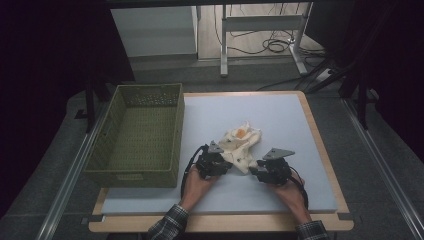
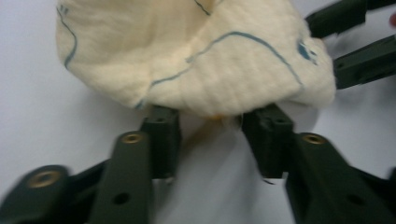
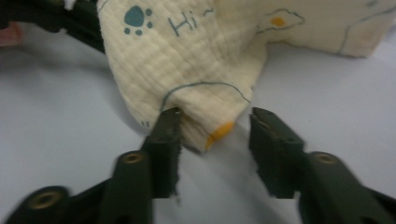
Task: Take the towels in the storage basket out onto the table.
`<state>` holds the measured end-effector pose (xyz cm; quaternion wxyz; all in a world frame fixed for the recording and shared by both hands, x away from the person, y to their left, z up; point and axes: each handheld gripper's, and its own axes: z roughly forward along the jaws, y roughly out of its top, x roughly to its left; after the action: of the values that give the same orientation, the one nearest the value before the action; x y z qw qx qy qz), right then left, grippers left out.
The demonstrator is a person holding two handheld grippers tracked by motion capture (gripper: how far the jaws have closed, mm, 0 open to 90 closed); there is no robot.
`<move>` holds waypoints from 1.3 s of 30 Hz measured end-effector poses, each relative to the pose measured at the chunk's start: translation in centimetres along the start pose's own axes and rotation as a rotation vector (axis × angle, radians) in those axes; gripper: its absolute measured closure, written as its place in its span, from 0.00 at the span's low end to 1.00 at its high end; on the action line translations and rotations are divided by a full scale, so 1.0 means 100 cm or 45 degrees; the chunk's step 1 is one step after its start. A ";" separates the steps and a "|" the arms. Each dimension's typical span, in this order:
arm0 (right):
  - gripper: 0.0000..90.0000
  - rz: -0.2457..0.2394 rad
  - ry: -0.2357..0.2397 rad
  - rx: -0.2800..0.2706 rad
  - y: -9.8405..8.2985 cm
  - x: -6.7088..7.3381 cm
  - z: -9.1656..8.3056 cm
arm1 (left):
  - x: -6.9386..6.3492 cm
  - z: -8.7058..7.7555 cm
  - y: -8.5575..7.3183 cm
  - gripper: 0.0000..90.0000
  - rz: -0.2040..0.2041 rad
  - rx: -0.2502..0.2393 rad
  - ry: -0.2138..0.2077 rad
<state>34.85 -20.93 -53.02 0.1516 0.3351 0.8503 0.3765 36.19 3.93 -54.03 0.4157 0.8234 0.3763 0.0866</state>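
Standing part open, the left gripper (image 2: 210,135) has its fingers (image 2: 161,133) on either side of the near edge of a cream cloth (image 2: 187,60); the tips sit right under the fabric's fold, with a clear gap between them, and whether the pads press the cloth cannot be told. The right gripper (image 3: 212,140) is likewise part open: its left finger (image 3: 166,140) touches a hanging corner of the cloth (image 3: 196,79), while the other finger stands just clear of it, so the corner lies between them without being clamped.

The cloth is a soft, crinkled cream piece with thin blue lines, a blue paw print, the letters "Hi" and small orange patches. In the high view it lies bunched on the pale grey mat (image 1: 280,120) that covers the counter (image 1: 320,145), a little toward the near side of the middle, with the left gripper (image 1: 214,164) at its near left edge and the right gripper (image 1: 270,170) at its near right edge. A hand holds each gripper from the near side, and plaid sleeves (image 1: 167,225) show at the bottom.

An olive-green basket (image 1: 110,135) stands on the left part of the counter, close beside the left gripper and apart from the cloth.
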 end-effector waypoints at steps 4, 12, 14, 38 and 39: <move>0.95 -0.010 0.043 -0.002 0.004 0.002 0.000 | 0.000 -0.003 0.002 0.94 -0.015 -0.017 -0.037; 0.96 0.040 0.056 -0.144 0.026 -0.010 -0.049 | -0.008 -0.041 0.024 0.95 0.031 -0.103 -0.081; 0.95 0.034 0.053 -0.180 0.033 -0.012 -0.064 | -0.015 -0.050 0.031 0.95 0.056 -0.128 -0.085; 0.60 0.156 -0.038 -0.026 -0.003 -0.053 -0.044 | 0.015 -0.032 0.003 0.44 -0.034 0.015 0.094; 0.59 0.145 -0.017 -0.019 -0.003 -0.051 -0.040 | 0.016 -0.031 0.002 0.44 -0.037 0.019 0.087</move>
<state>36.38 -26.68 -50.56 0.1381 0.3843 0.8260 0.3885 36.08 6.87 -52.16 0.3978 0.8175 0.4028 0.1061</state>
